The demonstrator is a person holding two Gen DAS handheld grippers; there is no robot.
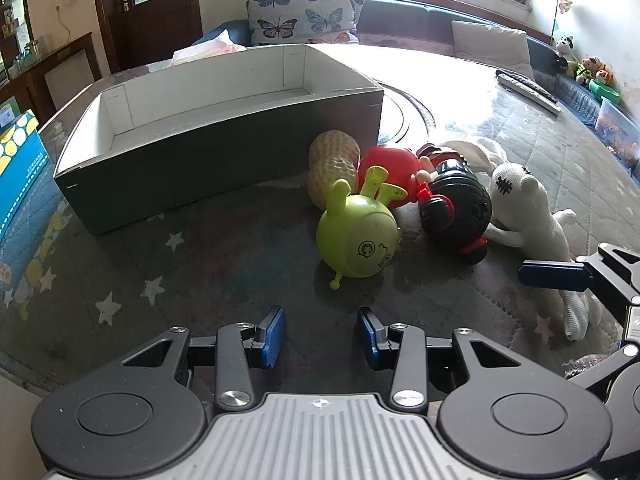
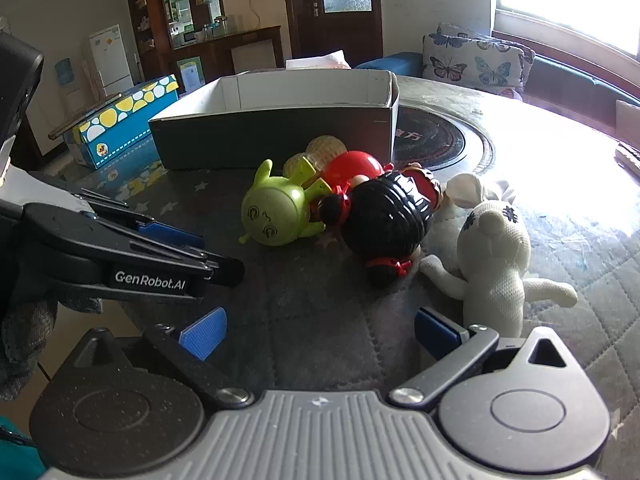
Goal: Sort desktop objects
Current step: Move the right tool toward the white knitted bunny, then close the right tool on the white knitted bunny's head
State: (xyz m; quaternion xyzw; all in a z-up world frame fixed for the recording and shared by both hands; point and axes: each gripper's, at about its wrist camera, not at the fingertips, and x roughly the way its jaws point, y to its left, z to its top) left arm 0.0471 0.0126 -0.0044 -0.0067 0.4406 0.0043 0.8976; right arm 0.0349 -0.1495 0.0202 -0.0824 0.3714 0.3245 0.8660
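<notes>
A cluster of toys lies on the table mat: a green round toy (image 1: 358,242) (image 2: 276,212), a peanut-shaped toy (image 1: 333,164) (image 2: 318,152), a red ball-like toy (image 1: 390,170) (image 2: 354,168), a black-haired doll (image 1: 456,204) (image 2: 386,220) and a white knitted rabbit (image 1: 528,216) (image 2: 494,264). Behind them stands an open box (image 1: 160,176) (image 2: 276,136), dark outside, white inside. My left gripper (image 1: 322,336) is open and empty, just short of the green toy. My right gripper (image 2: 320,332) is open and empty, near the doll and rabbit; one of its fingers (image 1: 556,274) shows in the left wrist view.
A blue and yellow spotted carton (image 1: 18,160) (image 2: 124,116) stands left of the box. A round dark disc (image 2: 436,140) is set in the table beyond the box. A remote control (image 1: 528,90) lies far right. Butterfly cushions (image 1: 300,16) are on the sofa behind.
</notes>
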